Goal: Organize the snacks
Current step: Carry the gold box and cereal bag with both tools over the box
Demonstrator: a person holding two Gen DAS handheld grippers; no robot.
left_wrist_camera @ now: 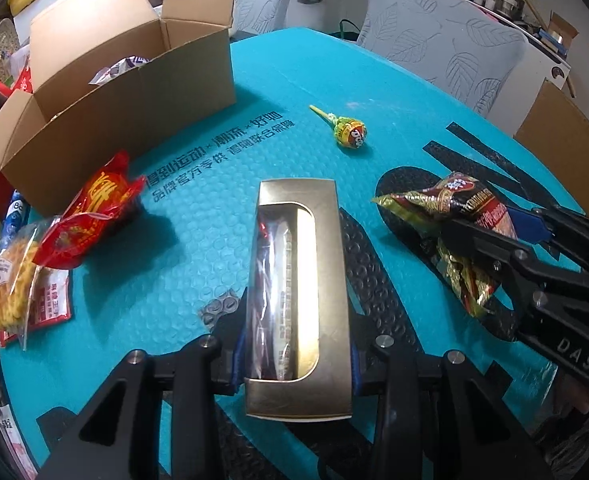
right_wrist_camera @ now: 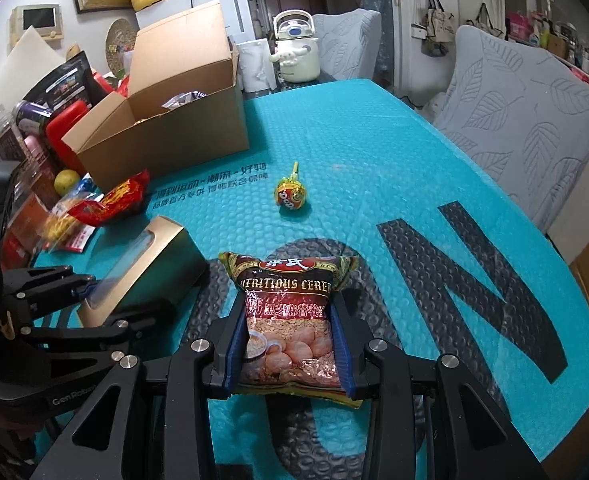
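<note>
My left gripper [left_wrist_camera: 296,364] is clamped narrow on the gold box [left_wrist_camera: 300,280]. My right gripper [right_wrist_camera: 290,350] grips the cereal packet [right_wrist_camera: 290,320], both above the tabletop [right_wrist_camera: 374,160].

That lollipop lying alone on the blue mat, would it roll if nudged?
Probably: the lollipop has a round wrapped head, so it would likely swing around its thin stick rather than roll straight. The bubbly mat may slow it. It looks light.

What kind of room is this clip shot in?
Most likely a lived-in home dining area: fabric-covered chairs around a table under a teal mat, a character-shaped kettle behind, and tote bags hanging on the wall.
</note>
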